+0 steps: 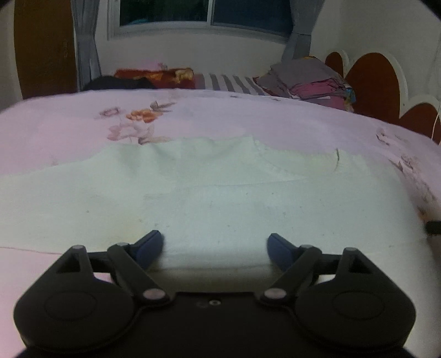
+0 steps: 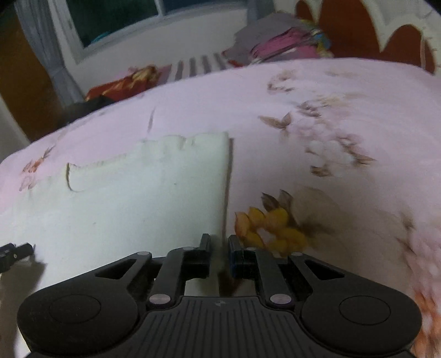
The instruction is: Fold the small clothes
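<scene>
A pale white-green garment (image 1: 209,198) lies spread flat on the pink floral bedsheet (image 1: 248,118). My left gripper (image 1: 215,247) is open, its blue fingertips (image 1: 150,247) wide apart over the garment's near edge. In the right wrist view the same garment (image 2: 132,198) fills the left half, its right edge running straight down to my right gripper (image 2: 219,247). That gripper's jaws are nearly together with the garment's right edge between them. The tip of the left gripper shows at the far left of the right wrist view (image 2: 16,252).
A stack of folded clothes (image 1: 308,82) sits at the far right of the bed by the red and white headboard (image 1: 372,79). A red patterned cloth (image 1: 157,75) and a striped cloth (image 1: 228,82) lie at the far edge below the window (image 1: 204,13).
</scene>
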{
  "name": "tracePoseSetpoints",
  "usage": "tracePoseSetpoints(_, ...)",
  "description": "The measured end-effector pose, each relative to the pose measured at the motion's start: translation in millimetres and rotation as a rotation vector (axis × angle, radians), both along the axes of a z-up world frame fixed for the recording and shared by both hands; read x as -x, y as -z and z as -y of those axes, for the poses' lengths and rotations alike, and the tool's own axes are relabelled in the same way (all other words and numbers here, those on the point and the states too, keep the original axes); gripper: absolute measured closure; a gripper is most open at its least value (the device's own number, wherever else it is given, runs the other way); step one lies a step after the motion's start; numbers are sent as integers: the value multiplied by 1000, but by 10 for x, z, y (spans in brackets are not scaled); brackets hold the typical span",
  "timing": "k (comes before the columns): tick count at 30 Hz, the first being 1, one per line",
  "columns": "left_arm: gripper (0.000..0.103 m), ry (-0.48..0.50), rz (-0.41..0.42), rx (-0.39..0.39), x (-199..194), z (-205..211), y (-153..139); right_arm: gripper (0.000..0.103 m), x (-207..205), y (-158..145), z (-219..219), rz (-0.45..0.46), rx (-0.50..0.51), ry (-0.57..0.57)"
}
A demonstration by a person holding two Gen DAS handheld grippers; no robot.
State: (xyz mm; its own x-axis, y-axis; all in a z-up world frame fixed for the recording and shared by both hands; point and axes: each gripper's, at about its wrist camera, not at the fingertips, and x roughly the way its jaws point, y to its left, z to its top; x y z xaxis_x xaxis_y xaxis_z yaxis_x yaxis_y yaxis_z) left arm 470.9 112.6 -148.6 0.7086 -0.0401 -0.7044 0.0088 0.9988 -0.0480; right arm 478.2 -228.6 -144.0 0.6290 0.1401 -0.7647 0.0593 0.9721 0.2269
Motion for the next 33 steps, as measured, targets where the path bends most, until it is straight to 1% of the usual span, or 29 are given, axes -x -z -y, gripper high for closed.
tracePoseSetpoints(1, 15, 9, 8, -9, 18, 19, 3, 92, 82, -53, -59, 30, 19, -12)
tracePoseSetpoints(2, 14, 20, -4, -4, 13, 30, 34, 92, 134, -76, -124, 56, 40, -29)
tracePoseSetpoints(3, 15, 17, -19, -3, 9, 37, 63, 92, 145, -61, -189, 60, 58, -43)
tracePoseSetpoints(4, 15, 17, -13, -8, 23, 43, 54, 92, 108, 7, -245, 21, 72, -55)
tracePoseSetpoints(5, 15, 22, -10, -8, 42, 37, 31, 92, 54, 92, -276, -45, 78, -45)
tracePoseSetpoints(6, 15, 17, 3, -5, 83, -2, -6, 92, 59, 76, -281, -39, 74, -25)
tracePoseSetpoints(8, 15, -32, 22, 18, 201, -185, -50, 92, 126, -55, -288, 7, 59, -5)
tracePoseSetpoints(10, 17, -108, 19, 65, 324, -485, -47, 92, 186, -165, -291, 44, 34, 19)
tracePoseSetpoints(11, 17, -161, 17, 81, 392, -677, -43, 87, 197, -177, -288, 46, 19, 33)
tracePoseSetpoints(12, 17, -214, 17, 87, 459, -874, -42, 76, 196, -178, -295, 41, 2, 44)
tracePoseSetpoints(13, 17, -271, 22, 86, 526, -1067, -43, 36, 199, -179, -309, 39, -8, 55)
tracePoseSetpoints(14, 17, -338, 28, 86, 598, -1294, -42, 25, 196, -191, -324, 55, -16, 69)
tracePoseSetpoints(15, 17, -404, 30, 96, 663, -1530, -38, 26, 205, -208, -334, 76, -30, 71)
tracePoseSetpoints(17, 24, -522, 29, 145, 750, -1994, -29, 26, 218, -239, -406, 85, -39, 66)
tracePoseSetpoints(18, 30, -572, 37, 188, 788, -2231, -23, 31, 221, -248, -442, 91, -40, 65)
tracePoseSetpoints(20, 36, -673, 74, 300, 864, -2654, 0, 62, 212, -247, -512, 102, -56, 61)
tracePoseSetpoints(21, 43, -726, 100, 370, 903, -2849, 17, 69, 204, -243, -550, 101, -59, 62)
tracePoseSetpoints(22, 46, -774, 130, 448, 941, -3032, 45, 75, 195, -249, -599, 100, -54, 68)
tracePoseSetpoints(23, 46, -811, 154, 513, 965, -3174, 76, 75, 184, -253, -632, 98, -47, 75)
tracePoseSetpoints(25, 46, -879, 207, 646, 1003, -3435, 153, 75, 148, -255, -674, 85, -66, 90)
tracePoseSetpoints(27, 46, -915, 253, 722, 999, -3618, 226, 75, 118, -249, -682, 80, -85, 113)
tracePoseSetpoints(28, 46, -924, 271, 746, 981, -3695, 254, 75, 108, -259, -699, 76, -89, 116)
tracePoseSetpoints(30, 46, -923, 290, 764, 915, -3819, 277, 75, 99, -266, -711, 76, -92, 119)
tracePoseSetpoints(32, 55, -920, 287, 729, 802, -3913, 270, 75, 111, -293, -748, 79, -87, 112)
tracePoseSetpoints(33, 64, -919, 278, 702, 746, -3961, 271, 75, 115, -297, -756, 80, -85, 110)
